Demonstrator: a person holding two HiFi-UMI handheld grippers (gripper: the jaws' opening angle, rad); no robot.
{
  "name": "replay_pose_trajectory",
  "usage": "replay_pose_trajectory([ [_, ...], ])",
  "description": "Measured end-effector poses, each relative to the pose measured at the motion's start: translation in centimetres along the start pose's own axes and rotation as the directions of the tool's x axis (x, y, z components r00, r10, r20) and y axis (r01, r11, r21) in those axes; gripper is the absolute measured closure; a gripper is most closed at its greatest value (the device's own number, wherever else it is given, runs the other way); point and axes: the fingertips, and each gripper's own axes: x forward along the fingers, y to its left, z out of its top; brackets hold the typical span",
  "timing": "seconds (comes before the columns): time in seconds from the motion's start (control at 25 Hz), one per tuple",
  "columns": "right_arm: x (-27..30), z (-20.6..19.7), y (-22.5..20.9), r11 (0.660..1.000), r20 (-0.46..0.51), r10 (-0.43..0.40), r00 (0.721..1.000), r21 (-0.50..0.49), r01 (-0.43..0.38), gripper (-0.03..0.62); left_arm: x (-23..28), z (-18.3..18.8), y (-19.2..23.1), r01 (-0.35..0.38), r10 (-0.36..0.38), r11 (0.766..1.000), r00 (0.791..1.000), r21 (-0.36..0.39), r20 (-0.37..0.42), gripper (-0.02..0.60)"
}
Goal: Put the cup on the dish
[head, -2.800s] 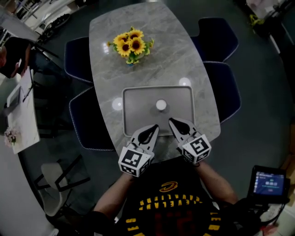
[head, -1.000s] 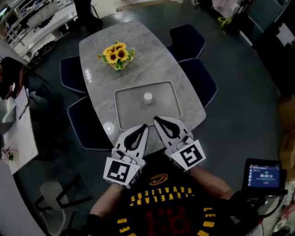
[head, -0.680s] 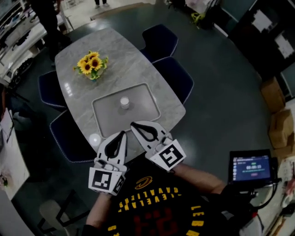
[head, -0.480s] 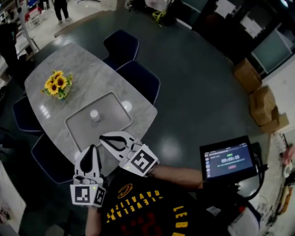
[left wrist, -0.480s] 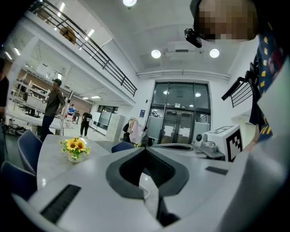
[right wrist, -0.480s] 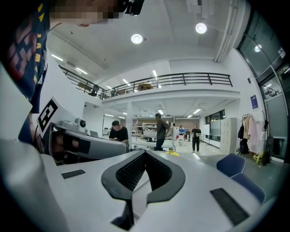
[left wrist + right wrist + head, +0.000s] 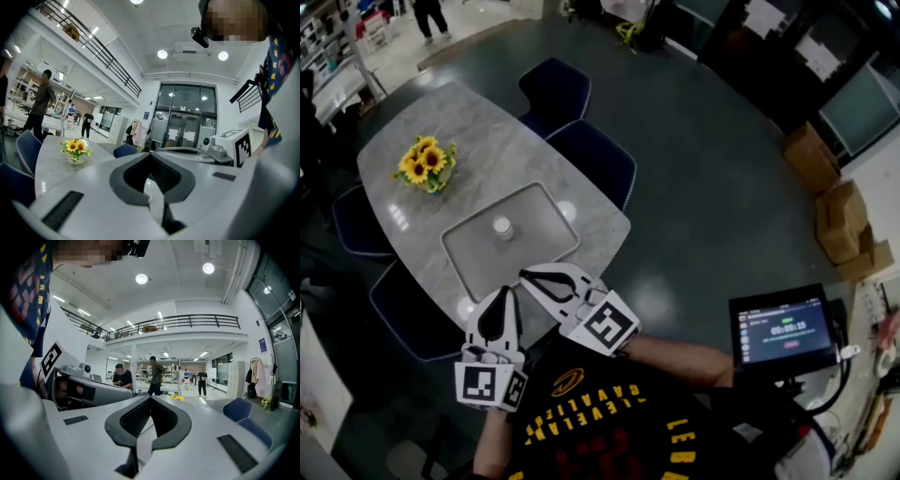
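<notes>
The view has swung, sliding the worktop [image 7: 473, 122] left; the cup [image 7: 502, 226] stays on the dish [image 7: 536, 225] (seemingly done); left gripper [image 7: 505, 292] and right gripper [image 7: 526, 274] hover beside the dish, clenched empty.

Your head camera looks steeply down from above your chest; the sunflowers [image 7: 425, 164] sit far off, up and left, on the surface [image 7: 478, 141]. The left tool [image 7: 503, 292] camera rides low and looks along its jaws, with the sunflowers ahead to the left. The right tool [image 7: 527, 274] camera looks along its jaws, the sunflowers small just past the tips. All three views share the sunflowers.
</notes>
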Motion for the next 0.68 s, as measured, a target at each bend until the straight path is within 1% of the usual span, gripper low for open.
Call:
replay_pose_trajectory([
  [0.04,0.0,0.2,0.1,1.0,0.023,-0.001,1.0,0.024,0.001,0.586,-0.2,-0.1,0.0,-0.004,0.004,1.0,1.0,0.002,-0.006,0.58],
  [0.08,-0.1,0.1,0.0,0.999,0.018,-0.007,1.0,0.042,0.006,0.586,-0.2,-0.3,0.0,-0.003,0.003,1.0,1.0,0.005,-0.011,0.58],
  [0.12,-0.3,0.0,-0.1,0.999,-0.003,-0.015,1.0,0.049,0.015,0.586,-0.2,-0.4,-0.2,0.006,-0.005,1.0,1.0,0.007,-0.013,0.58],
  [0.24,-0.7,-0.6,-0.5,0.999,-0.062,-0.034,0.998,0.022,0.036,0.586,-0.1,-0.6,-0.2,0.032,-0.032,0.999,0.999,-0.002,-0.015,0.58],
  [0.32,0.0,-1.3,-0.6,0.999,-0.078,-0.028,0.997,0.015,0.029,0.586,0.0,-0.7,0.7,0.021,-0.021,1.0,1.0,-0.016,-0.017,0.58],
  [0.44,1.5,-3.1,-1.7,0.999,-0.091,-0.006,0.996,0.031,0.009,0.586,1.3,-1.5,2.6,-0.019,0.018,0.999,0.999,-0.039,-0.035,0.58],
  [0.56,3.0,-4.5,-3.3,0.999,-0.106,0.005,0.994,0.045,0.0,0.586,3.0,-2.6,3.9,-0.005,0.004,0.999,1.0,-0.045,-0.029,0.58],
  [0.68,4.4,-5.4,-4.7,0.999,-0.118,0.014,0.993,0.043,-0.009,0.586,4.5,-2.9,5.3,-0.004,0.003,0.998,1.0,-0.06,-0.022,0.58],
])
